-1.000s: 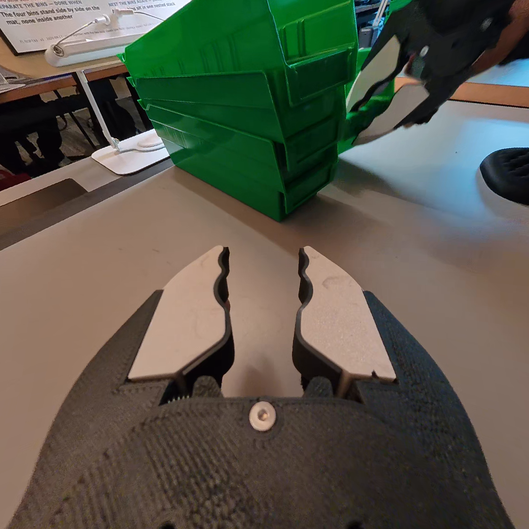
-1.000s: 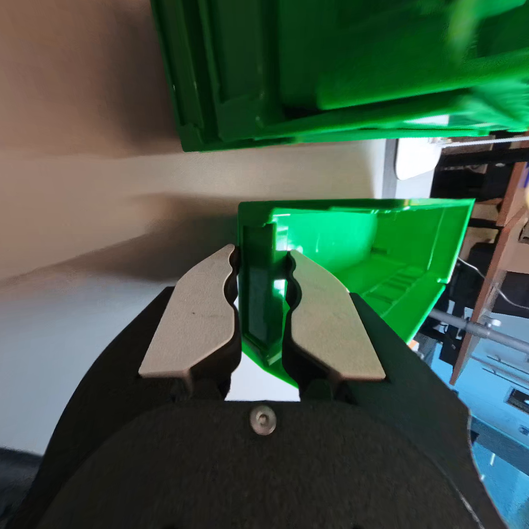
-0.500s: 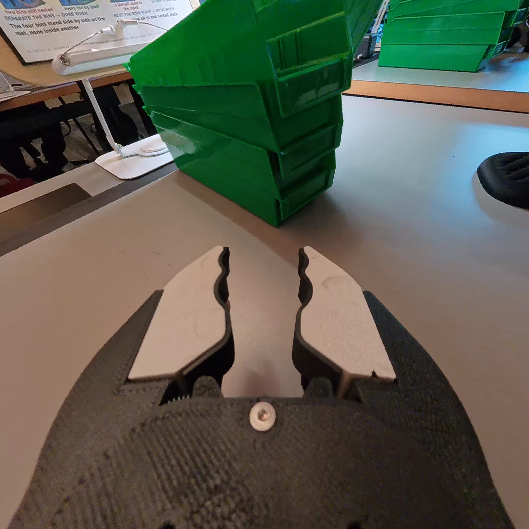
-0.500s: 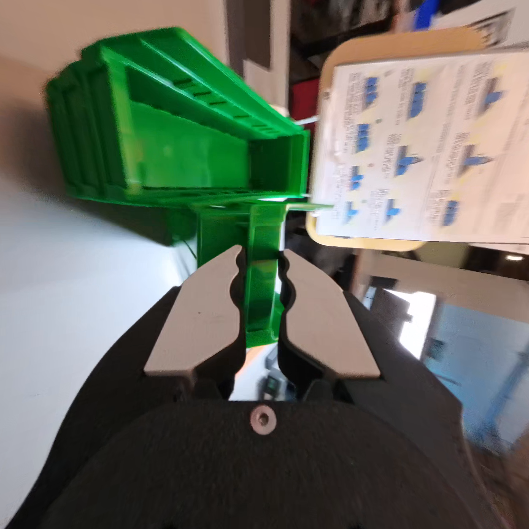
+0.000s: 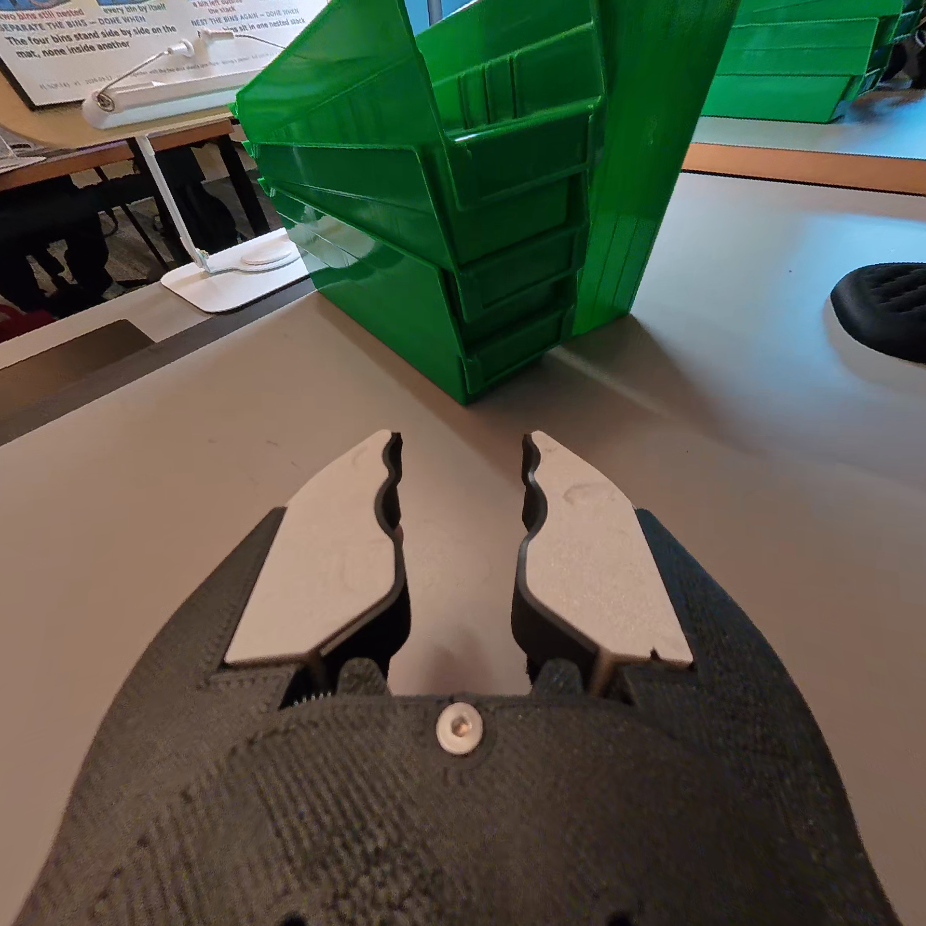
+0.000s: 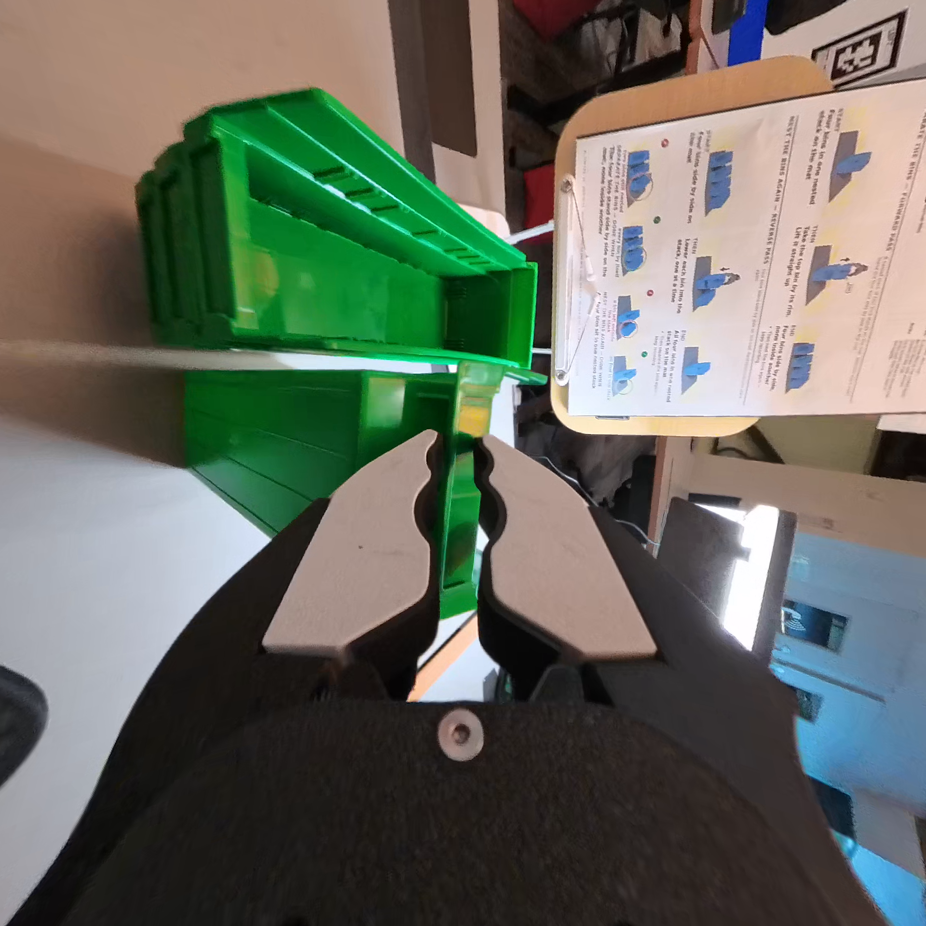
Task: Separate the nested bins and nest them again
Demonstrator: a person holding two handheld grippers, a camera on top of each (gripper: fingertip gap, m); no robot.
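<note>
While nested, three bins; one apart.

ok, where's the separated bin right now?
The separated green bin stands on end on the table, against the right side of the nested stack in the left wrist view. In the right wrist view, the right gripper clamps its rim.
</note>
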